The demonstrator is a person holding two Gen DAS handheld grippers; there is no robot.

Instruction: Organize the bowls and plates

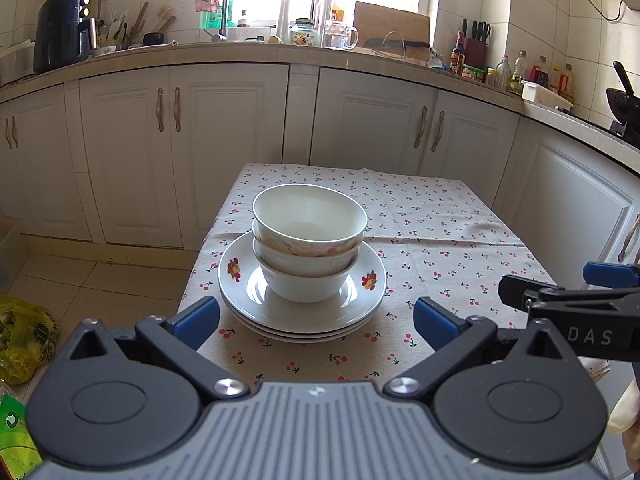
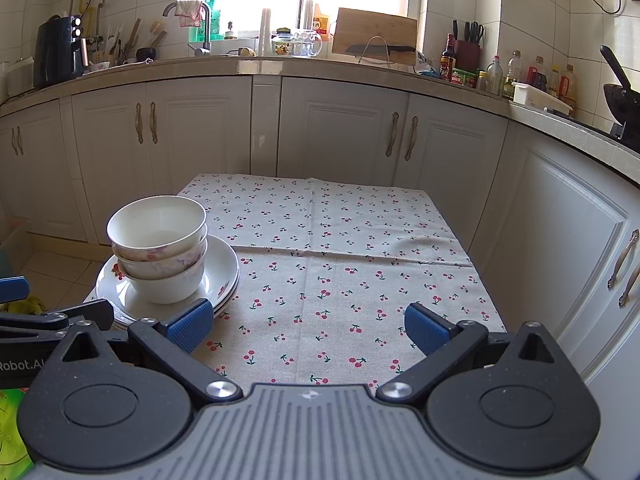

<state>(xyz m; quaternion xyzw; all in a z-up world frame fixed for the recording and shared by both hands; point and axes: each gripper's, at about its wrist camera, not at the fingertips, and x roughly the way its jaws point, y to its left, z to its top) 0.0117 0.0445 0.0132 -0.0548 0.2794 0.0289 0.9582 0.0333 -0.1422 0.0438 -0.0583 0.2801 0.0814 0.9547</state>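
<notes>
Three nested white bowls (image 1: 310, 236) stand on a stack of white plates (image 1: 280, 312) with fruit prints, on the cherry-print tablecloth (image 1: 440, 264). My left gripper (image 1: 316, 320) is open just in front of the plates, its blue pads either side of the stack's near rim and apart from it. In the right wrist view the bowls (image 2: 158, 240) and plates (image 2: 222, 266) sit at the left, and my right gripper (image 2: 308, 326) is open over bare cloth (image 2: 340, 264) to their right, holding nothing.
White kitchen cabinets (image 1: 224, 148) and a cluttered counter (image 1: 256, 50) run behind and to the right of the table. A yellow-green bag (image 1: 24, 336) lies on the floor at the left. The other gripper (image 1: 568, 300) juts in from the right edge.
</notes>
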